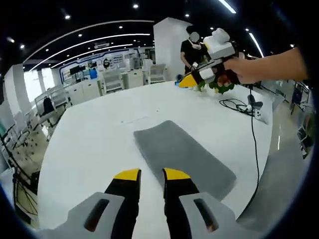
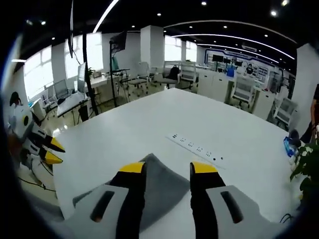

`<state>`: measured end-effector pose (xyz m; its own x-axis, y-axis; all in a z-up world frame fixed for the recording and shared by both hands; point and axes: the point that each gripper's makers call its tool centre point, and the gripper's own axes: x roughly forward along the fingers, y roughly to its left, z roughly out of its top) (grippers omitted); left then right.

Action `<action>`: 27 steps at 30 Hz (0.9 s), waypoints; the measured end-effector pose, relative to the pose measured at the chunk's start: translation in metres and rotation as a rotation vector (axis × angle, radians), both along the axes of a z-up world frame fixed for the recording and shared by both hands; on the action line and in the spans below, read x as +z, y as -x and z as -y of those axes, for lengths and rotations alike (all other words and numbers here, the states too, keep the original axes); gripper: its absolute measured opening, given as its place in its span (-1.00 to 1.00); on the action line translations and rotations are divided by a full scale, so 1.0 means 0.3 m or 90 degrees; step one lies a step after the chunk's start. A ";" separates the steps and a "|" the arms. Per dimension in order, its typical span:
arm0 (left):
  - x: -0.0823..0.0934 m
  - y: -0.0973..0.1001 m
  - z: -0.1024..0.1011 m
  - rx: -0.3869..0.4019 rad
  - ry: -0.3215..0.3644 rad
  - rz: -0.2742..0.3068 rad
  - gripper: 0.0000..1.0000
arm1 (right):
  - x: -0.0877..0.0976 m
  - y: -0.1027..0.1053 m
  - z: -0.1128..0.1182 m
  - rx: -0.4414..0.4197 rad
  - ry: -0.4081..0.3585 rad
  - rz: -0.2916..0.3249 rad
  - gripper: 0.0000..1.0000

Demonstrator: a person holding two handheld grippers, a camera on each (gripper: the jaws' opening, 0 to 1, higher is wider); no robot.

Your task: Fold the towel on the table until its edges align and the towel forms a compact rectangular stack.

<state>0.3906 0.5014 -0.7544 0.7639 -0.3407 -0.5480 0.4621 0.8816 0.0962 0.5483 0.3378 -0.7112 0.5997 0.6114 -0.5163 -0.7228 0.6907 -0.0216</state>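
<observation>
Lying flat on table (image 1: 89, 144), towel (image 1: 182, 154) just beyond parted, empty jaws.

Your right tongs (image 2: 168, 170) cover the middle of the towel (image 2: 162, 186), and its near end runs out of the frame below. In the left gripper view, your left tongs (image 1: 152, 174) hide part of the towel's near edge. The small green and yellow things (image 1: 219, 85) behind your other hand (image 1: 249, 69) are too small to identify.
</observation>
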 end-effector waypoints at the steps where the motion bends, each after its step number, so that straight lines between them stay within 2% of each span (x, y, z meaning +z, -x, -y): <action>1: 0.006 -0.010 0.006 -0.007 -0.003 0.002 -0.64 | -0.008 0.007 0.006 0.002 0.001 -0.002 -0.31; 5: 0.017 -0.039 0.002 -0.014 -0.004 0.000 -0.64 | -0.024 0.044 0.021 0.004 -0.002 -0.009 -0.31; 10: 0.021 -0.080 -0.016 0.003 0.027 -0.016 -0.64 | -0.050 0.046 0.045 -0.003 -0.015 -0.016 -0.31; 15: 0.015 -0.116 -0.022 -0.003 0.015 -0.023 -0.63 | -0.078 0.056 0.083 -0.011 -0.019 -0.023 -0.31; 19: 0.003 -0.139 -0.034 0.004 0.014 -0.034 -0.63 | -0.093 0.095 0.102 -0.013 -0.018 -0.029 -0.31; 24: -0.010 -0.140 -0.027 -0.007 -0.009 -0.038 -0.62 | -0.101 0.116 0.120 -0.006 -0.004 -0.029 -0.31; 27: -0.019 -0.142 -0.019 -0.012 -0.016 -0.042 -0.62 | -0.110 0.124 0.121 -0.009 -0.012 -0.034 -0.31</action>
